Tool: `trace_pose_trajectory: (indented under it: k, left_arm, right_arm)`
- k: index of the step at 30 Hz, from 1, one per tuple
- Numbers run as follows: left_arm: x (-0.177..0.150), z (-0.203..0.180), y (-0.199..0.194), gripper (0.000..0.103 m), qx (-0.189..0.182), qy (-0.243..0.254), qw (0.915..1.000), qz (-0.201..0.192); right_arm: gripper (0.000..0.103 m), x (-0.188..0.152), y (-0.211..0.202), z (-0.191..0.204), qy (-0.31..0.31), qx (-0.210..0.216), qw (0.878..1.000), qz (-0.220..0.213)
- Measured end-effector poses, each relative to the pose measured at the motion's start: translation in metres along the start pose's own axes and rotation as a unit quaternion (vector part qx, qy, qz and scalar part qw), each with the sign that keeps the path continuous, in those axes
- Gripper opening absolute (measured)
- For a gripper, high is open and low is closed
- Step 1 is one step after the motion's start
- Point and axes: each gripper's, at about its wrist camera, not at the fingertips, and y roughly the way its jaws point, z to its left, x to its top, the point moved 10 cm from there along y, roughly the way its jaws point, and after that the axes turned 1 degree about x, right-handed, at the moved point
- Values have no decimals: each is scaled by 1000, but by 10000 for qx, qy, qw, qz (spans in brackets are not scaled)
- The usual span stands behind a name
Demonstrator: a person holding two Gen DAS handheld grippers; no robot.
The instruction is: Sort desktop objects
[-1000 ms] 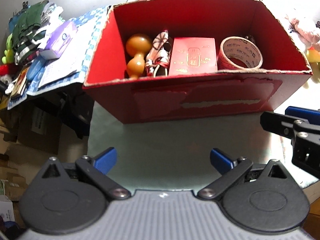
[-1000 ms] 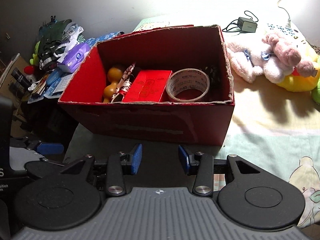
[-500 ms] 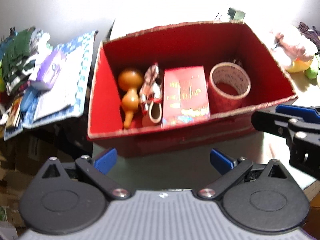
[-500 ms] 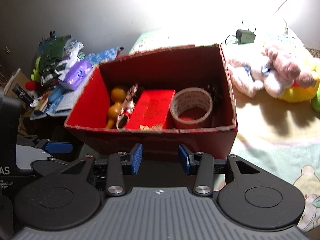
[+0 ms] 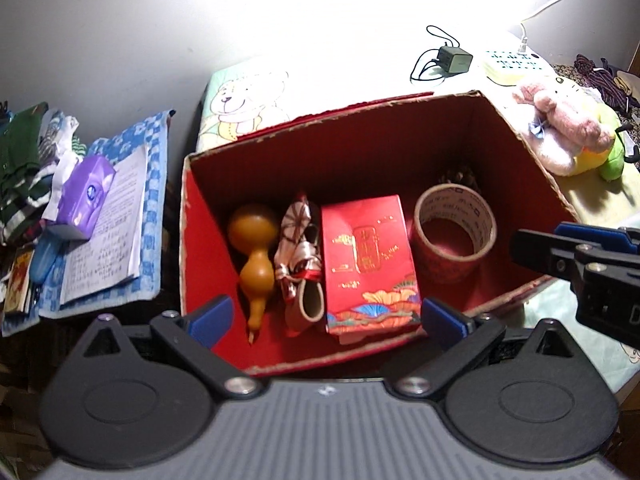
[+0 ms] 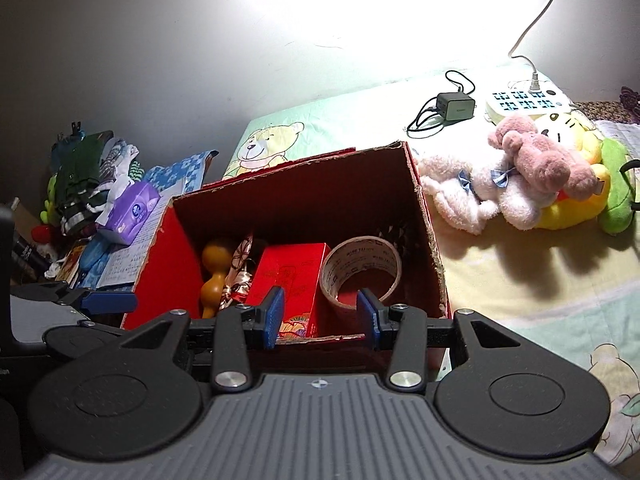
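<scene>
An open red cardboard box (image 5: pixel 360 148) (image 6: pixel 432 240) stands on the bed sheet. Inside lie an orange gourd (image 5: pixel 254 248) (image 6: pixel 216 272), a red-and-white ribbon bundle (image 5: pixel 298 248), a red packet box (image 5: pixel 368 260) (image 6: pixel 288 276) and a roll of tape (image 5: pixel 454 232) (image 6: pixel 360 272). My left gripper (image 5: pixel 326 318) is open and empty above the box's near rim. My right gripper (image 6: pixel 320 322) is open and empty, its jaws narrower, over the near rim by the tape. It also shows at the right of the left wrist view (image 5: pixel 580 256).
Plush toys (image 6: pixel 524 176) (image 5: pixel 568 140) lie right of the box. A charger (image 6: pixel 454 106) and a power strip (image 6: pixel 524 100) sit behind. At the left a purple tissue pack (image 5: pixel 84 196) lies on papers among clutter (image 6: pixel 84 184).
Both grippers have risen and tilted down, so the box's inside now shows from above. Nothing was taken hold of; the objects in the box have not moved.
</scene>
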Motion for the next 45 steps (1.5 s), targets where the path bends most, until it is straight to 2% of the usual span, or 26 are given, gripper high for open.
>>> trace_pose_trajectory:
  k: [14, 26, 29, 39, 45]
  left_arm:
    - [17, 17, 44, 100, -71, -47, 9997, 216]
    - [16, 15, 86, 100, -175, 8, 9975, 678]
    - [15, 16, 91, 100, -150, -17, 9972, 729]
    - [16, 15, 96, 100, -64, 42, 9978, 663]
    - [17, 16, 97, 101, -15, 4, 9983, 584]
  right_arm:
    - [44, 12, 34, -1, 145, -330, 9992, 154]
    - [44, 6, 75, -16, 145, -690, 9949, 723]
    - [41, 4, 81, -18, 152, -726, 9937, 844]
    - [40, -2, 97, -21, 313, -963, 9890, 1078]
    - [40, -3, 95, -22, 326, -1093, 9882, 1024]
